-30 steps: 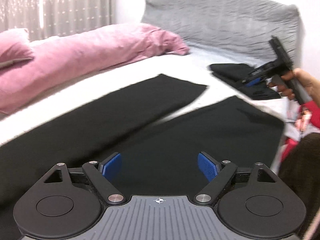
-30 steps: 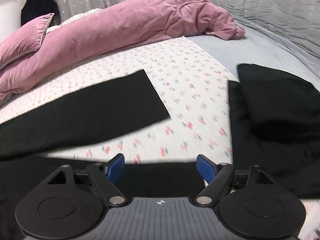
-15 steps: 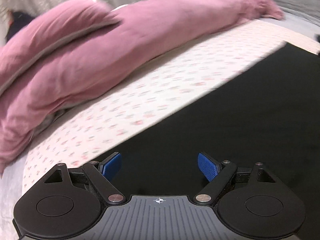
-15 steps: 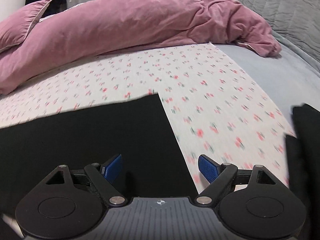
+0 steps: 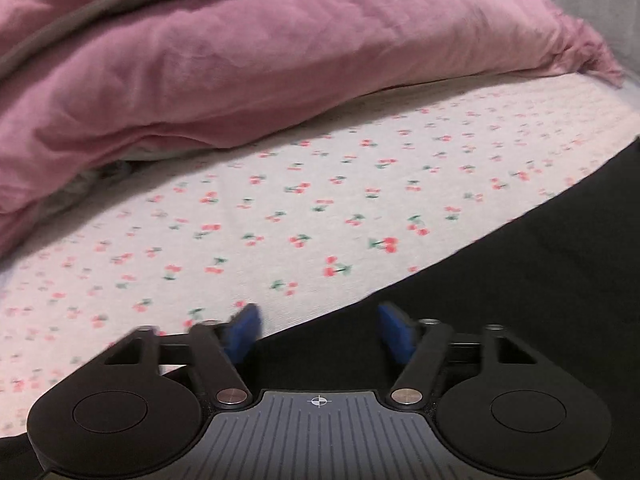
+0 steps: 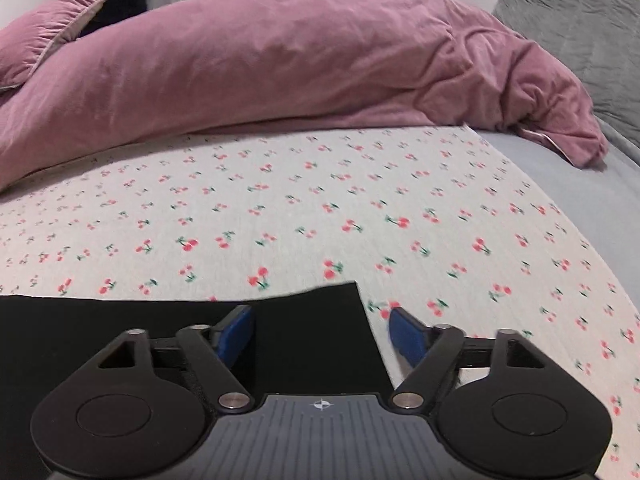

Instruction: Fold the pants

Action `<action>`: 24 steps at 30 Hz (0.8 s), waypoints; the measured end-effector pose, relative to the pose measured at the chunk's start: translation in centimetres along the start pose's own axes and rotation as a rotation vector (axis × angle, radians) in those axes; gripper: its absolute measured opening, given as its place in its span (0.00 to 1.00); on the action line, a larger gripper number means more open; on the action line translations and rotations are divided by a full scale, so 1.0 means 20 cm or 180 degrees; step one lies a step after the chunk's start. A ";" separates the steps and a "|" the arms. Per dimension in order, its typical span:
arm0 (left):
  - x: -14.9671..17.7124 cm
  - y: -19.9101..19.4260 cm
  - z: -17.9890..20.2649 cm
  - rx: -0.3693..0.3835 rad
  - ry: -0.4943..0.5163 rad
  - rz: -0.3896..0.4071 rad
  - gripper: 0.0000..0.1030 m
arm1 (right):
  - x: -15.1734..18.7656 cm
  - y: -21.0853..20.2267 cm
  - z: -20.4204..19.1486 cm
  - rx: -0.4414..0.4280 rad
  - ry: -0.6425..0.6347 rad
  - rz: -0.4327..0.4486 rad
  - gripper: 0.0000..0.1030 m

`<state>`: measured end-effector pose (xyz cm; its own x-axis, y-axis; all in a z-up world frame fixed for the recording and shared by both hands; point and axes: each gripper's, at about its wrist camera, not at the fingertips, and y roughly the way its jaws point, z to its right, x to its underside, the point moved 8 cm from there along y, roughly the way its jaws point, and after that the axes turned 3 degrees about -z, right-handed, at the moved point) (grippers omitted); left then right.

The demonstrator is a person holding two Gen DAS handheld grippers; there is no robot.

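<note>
Where pants (image 6: 160, 340) lie: cherry-print sheet (image 6: 320, 208).

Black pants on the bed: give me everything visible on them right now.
The black pants are plain, matte, soft-looking fabric lying flat on the cherry-print sheet. The right wrist view shows a squared hem corner with a straight top edge; the left wrist view shows a long diagonal edge. Each corner or edge sits between open blue pads: the right hand-held gripper and left hand-held gripper have just been closing, not yet pinching.
</note>
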<state>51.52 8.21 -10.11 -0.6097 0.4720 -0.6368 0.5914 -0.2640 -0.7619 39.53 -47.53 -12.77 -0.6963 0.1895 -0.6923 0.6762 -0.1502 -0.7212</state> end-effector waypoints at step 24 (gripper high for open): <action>-0.02 -0.42 0.24 -0.0615 -0.0139 0.0603 0.00 | -0.07 -0.48 -0.02 0.0031 0.0356 0.0447 0.03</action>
<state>44.25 6.30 -4.06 -0.4983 0.3919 -0.7734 0.7843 -0.1766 -0.5948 34.17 -46.02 -4.85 -0.5637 0.2727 -0.7797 0.7622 -0.1922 -0.6182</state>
